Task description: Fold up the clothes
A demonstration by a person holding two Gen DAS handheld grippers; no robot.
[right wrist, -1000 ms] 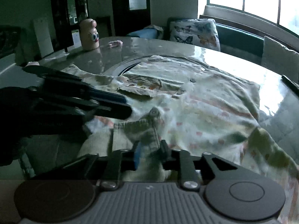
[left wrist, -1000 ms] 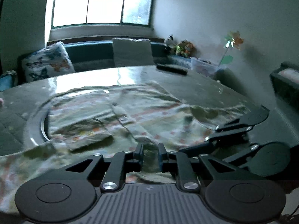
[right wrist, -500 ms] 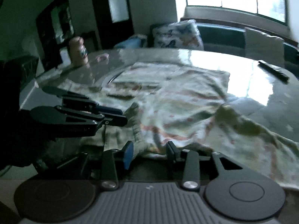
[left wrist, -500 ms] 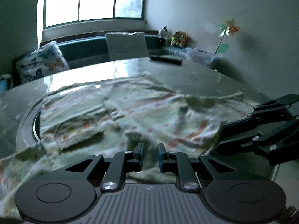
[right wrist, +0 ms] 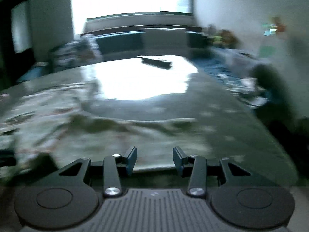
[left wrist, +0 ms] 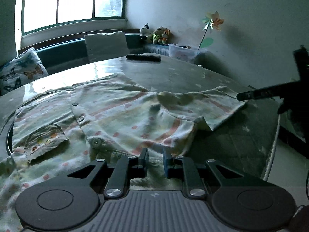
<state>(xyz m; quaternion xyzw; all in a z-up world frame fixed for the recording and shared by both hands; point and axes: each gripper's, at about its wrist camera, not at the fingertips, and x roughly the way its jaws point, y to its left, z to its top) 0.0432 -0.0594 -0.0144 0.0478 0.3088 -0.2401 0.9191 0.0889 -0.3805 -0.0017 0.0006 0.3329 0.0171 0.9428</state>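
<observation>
A pale button-up shirt [left wrist: 125,116] with pink spots and stripes lies spread on the round glossy table [left wrist: 193,73], its chest pocket [left wrist: 46,141] at the left. My left gripper [left wrist: 155,159] is low over the near ribbed edge, its jaws narrow with that edge between them. In the left wrist view my right gripper [left wrist: 251,95] reaches in from the right, its tip beside the end of the sleeve [left wrist: 222,104]. The right wrist view is blurred: the right gripper [right wrist: 155,160] stands open with nothing between its fingers, and the shirt [right wrist: 58,127] is to its left.
A dark remote [left wrist: 143,57] lies at the far side of the table. Behind it runs a window bench with a butterfly cushion [left wrist: 19,73], a pale cushion [left wrist: 106,44], plush toys [left wrist: 158,35], a plastic box [left wrist: 182,51] and a pinwheel [left wrist: 212,21]. The table's rim [left wrist: 274,135] curves close on the right.
My right gripper let go of the shirt's near edge, opened and swung right to the sleeve side. The left gripper shifted slightly and kept its narrow hold.
</observation>
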